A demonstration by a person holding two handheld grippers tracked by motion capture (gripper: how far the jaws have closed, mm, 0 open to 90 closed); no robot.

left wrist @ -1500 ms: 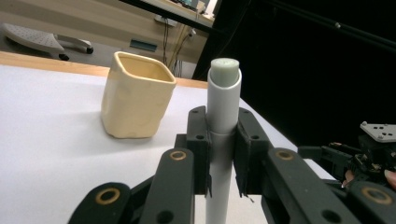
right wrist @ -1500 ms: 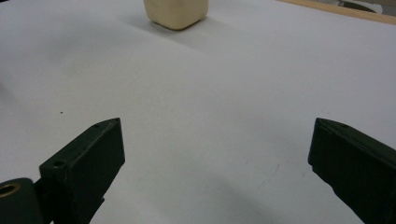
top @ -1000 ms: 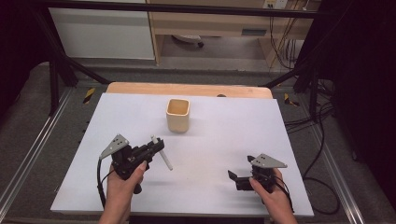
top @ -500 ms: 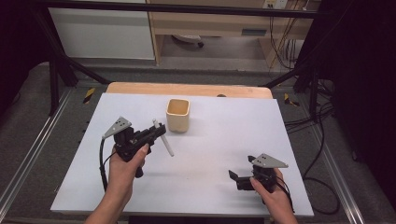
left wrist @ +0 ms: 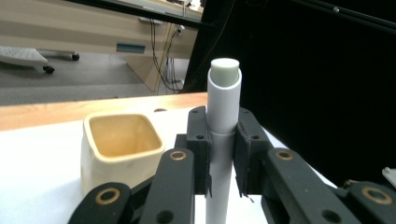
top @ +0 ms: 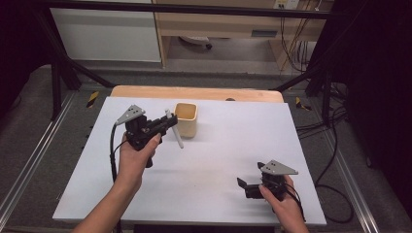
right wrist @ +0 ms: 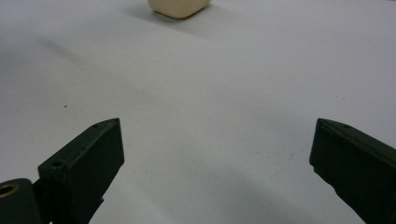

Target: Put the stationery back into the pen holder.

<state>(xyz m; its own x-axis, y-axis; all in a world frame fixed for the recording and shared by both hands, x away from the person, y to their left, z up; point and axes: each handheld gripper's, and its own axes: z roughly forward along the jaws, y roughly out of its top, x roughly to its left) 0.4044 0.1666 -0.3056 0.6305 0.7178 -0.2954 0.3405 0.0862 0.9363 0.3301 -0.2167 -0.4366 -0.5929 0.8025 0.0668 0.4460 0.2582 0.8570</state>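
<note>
the white surface (top: 204,160) is lying bare but for a cream cup (top: 186,119) near its far edge; the left claw (top: 167,124) is clamping a white tube (left wrist: 222,140) mid-length beside the cup, likely for dropping in; the right claw (top: 248,187) is resting spread wide and empty near the front, probably idle.

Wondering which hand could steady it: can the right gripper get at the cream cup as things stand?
Probably yes: the right gripper is open, with bare white table between it and the cream cup.
</note>
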